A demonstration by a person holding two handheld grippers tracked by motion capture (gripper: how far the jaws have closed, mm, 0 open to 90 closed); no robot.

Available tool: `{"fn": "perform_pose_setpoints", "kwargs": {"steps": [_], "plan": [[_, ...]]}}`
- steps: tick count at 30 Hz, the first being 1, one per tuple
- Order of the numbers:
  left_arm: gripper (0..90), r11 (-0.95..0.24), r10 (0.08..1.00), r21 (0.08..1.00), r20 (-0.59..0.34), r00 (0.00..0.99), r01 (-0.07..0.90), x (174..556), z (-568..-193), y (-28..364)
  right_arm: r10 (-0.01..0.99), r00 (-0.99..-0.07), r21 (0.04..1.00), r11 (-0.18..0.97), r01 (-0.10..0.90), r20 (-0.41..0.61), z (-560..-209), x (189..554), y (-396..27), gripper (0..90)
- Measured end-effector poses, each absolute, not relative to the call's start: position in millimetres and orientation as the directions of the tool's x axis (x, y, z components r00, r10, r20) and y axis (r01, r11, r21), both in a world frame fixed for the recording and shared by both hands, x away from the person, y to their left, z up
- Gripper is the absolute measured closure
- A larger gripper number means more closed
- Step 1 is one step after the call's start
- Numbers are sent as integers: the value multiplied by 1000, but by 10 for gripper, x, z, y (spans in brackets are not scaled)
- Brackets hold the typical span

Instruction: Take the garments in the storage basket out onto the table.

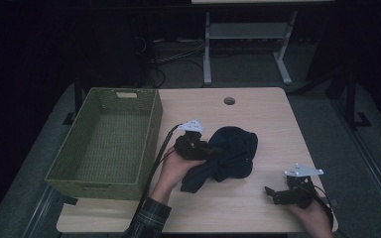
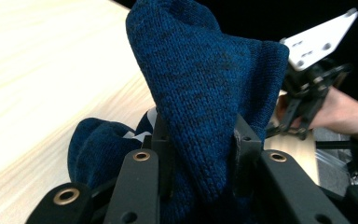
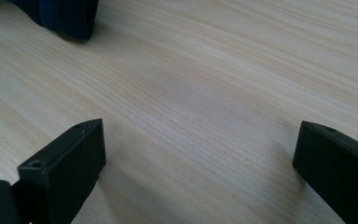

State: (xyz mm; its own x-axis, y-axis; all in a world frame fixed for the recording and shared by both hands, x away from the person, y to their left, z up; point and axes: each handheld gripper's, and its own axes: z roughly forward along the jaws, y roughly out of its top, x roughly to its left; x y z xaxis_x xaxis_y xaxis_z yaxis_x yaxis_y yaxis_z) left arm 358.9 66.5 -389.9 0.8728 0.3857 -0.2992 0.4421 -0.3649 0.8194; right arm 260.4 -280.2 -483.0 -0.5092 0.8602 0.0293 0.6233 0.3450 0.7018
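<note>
A dark blue knitted garment [image 1: 234, 148] lies bunched in the middle of the wooden table [image 1: 273, 119]. My left gripper [image 1: 215, 150] lies at its left side, shut on a raised fold of the knit. In the left gripper view the fold [image 2: 205, 74] stands up between the two black jaws of the left gripper [image 2: 200, 140], which pinch it from both sides. My right gripper [image 1: 271, 194] rests low at the table's front right, apart from the garment, open. Its jaws stand wide over bare wood in the right gripper view [image 3: 200, 149], with a corner of the garment [image 3: 60, 14] at the top left.
A green woven basket [image 1: 151, 129] with nothing in it stands at the table's left, close beside my left hand. A round cable hole [image 1: 229, 101] sits near the far edge. Beyond the table is a white desk frame [image 1: 207, 49] on a dark floor.
</note>
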Motion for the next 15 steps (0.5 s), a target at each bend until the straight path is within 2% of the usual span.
{"fn": "perform_pose_setpoints", "kwargs": {"steps": [3,15], "plan": [[684,-354,391,815,-317,864,459,3642,-3968,703,860,-509,702,345,624,30,-4830,2604,-2801,21],[646,-380,479,781,-291,828,495,3821,-4231,792,860,-509,702,345,623,30,-4830,2604,-2802,21]]}}
